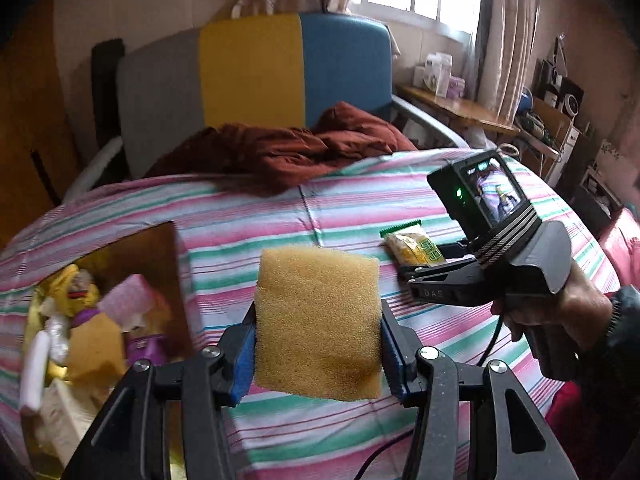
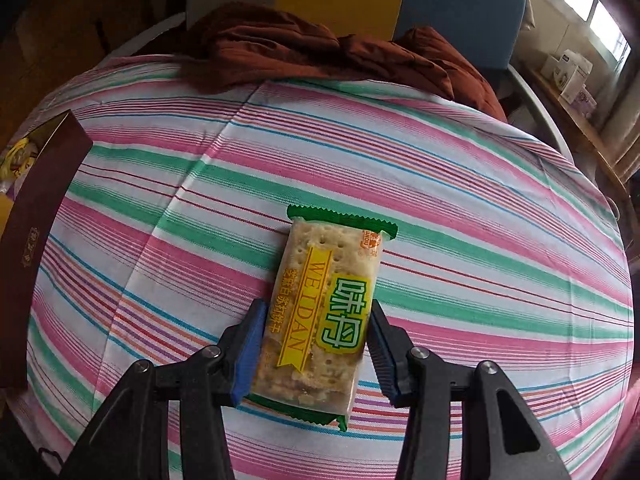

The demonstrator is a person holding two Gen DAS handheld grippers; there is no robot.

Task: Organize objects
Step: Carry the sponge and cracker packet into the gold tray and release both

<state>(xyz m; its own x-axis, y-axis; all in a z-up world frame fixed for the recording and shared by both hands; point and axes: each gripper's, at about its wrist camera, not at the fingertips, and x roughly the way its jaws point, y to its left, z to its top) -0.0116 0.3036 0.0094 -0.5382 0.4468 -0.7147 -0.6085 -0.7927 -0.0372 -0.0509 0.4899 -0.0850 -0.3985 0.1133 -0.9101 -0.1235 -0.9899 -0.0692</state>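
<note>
My left gripper [image 1: 318, 344] is shut on a yellow sponge [image 1: 316, 320] and holds it above the striped bedsheet [image 1: 248, 216], just right of an open brown box [image 1: 132, 248] holding toys and packets. My right gripper [image 2: 318, 348] straddles a green-and-yellow cracker packet [image 2: 324, 312] that lies on the sheet. Its blue pads sit at the packet's two long sides, the left one touching, the right one a little apart. In the left wrist view the right gripper [image 1: 424, 268] shows at the packet [image 1: 412, 246].
A crumpled dark red blanket [image 1: 288, 148] lies at the head of the bed, before a grey, yellow and blue headboard [image 1: 248, 72]. The brown box's side [image 2: 40, 216] stands at the far left in the right wrist view. A wooden desk [image 1: 452, 108] with boxes stands right.
</note>
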